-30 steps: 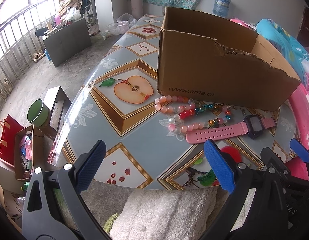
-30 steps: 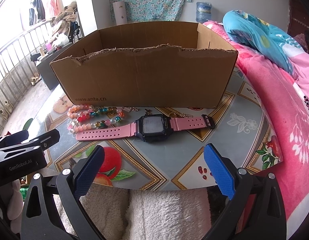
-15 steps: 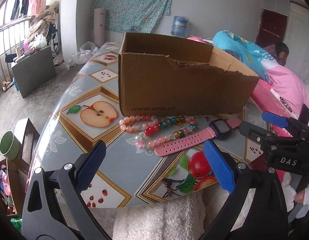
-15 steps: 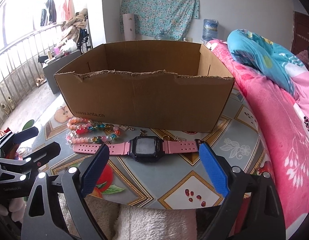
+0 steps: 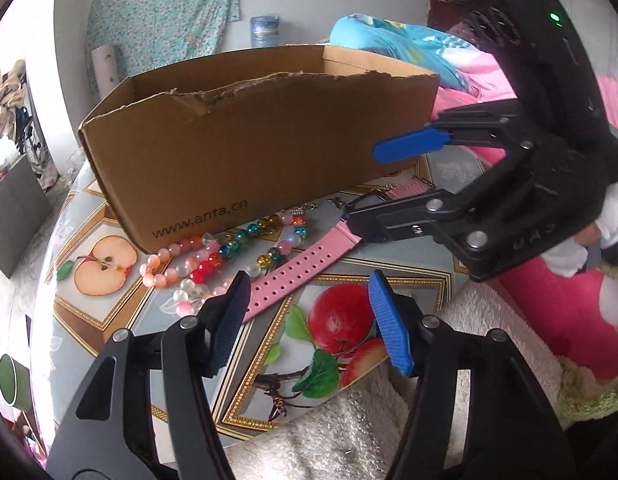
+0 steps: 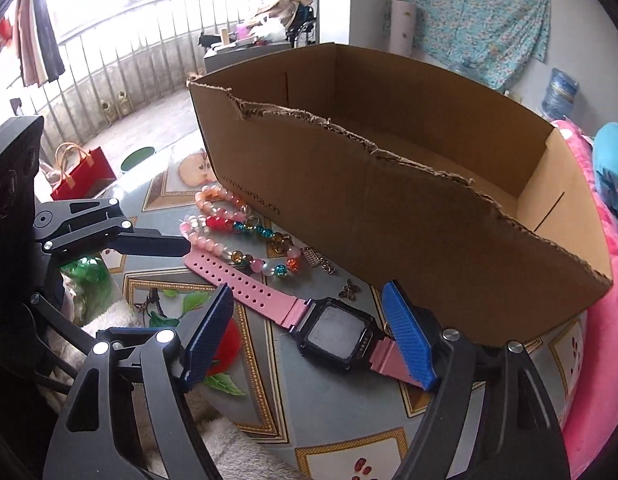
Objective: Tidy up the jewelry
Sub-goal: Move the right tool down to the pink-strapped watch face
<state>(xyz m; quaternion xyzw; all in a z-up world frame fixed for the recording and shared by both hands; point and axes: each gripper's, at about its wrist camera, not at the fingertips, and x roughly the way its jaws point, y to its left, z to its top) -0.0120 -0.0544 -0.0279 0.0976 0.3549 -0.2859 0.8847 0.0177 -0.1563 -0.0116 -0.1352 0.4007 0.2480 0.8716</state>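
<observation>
Two grippers hang over the fruit-patterned table [image 6: 349,432], both with jaws that have just been closing yet stand apart, pressing on nothing. Between the blue pads of the right gripper [image 6: 309,332] lies the black face of the pink watch [image 6: 337,334], its far strap end passing under the right pad, while the left gripper [image 5: 309,312] sits over the holed strap end [image 5: 293,272], near the beaded bracelets [image 5: 213,256]. All the jewelry lies on the table just in front of the cardboard box [image 5: 261,136].
</observation>
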